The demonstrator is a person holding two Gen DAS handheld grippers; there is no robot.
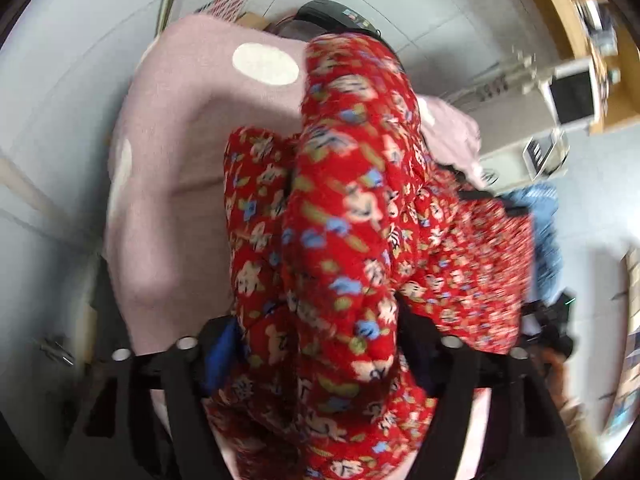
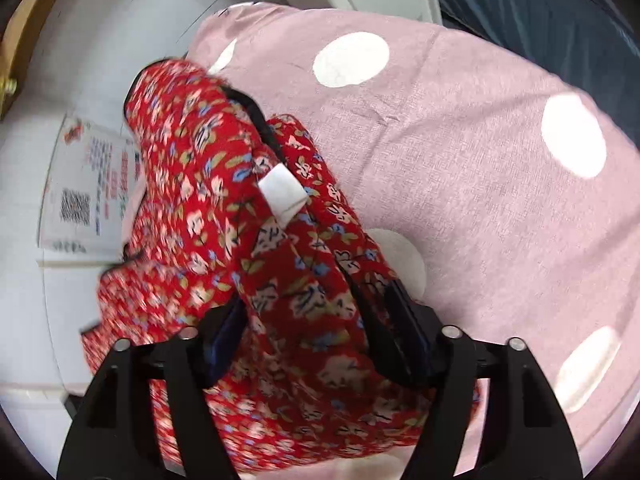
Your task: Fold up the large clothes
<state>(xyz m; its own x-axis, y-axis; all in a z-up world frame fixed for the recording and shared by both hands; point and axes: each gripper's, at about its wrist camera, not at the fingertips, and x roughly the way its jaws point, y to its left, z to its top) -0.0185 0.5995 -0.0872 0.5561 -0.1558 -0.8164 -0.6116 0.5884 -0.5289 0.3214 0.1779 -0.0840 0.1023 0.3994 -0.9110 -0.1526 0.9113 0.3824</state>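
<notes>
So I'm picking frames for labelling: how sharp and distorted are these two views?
Left wrist view: red floral garment motion-smeared, worst at right; strong fisheye bending. Right wrist view: sharper centre, white tag crisp, garment's left edge blurred, pink dotted cloth bulging.

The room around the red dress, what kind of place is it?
Probably an indoor workroom or lab, not a home. A monitor stands on a wooden shelf, a printed notice with a QR code hangs nearby, and a pink dotted cloth covers the work surface.

One red floral garment [image 1: 340, 240] (bunched), one pink dotted cloth [image 2: 460, 152].
</notes>
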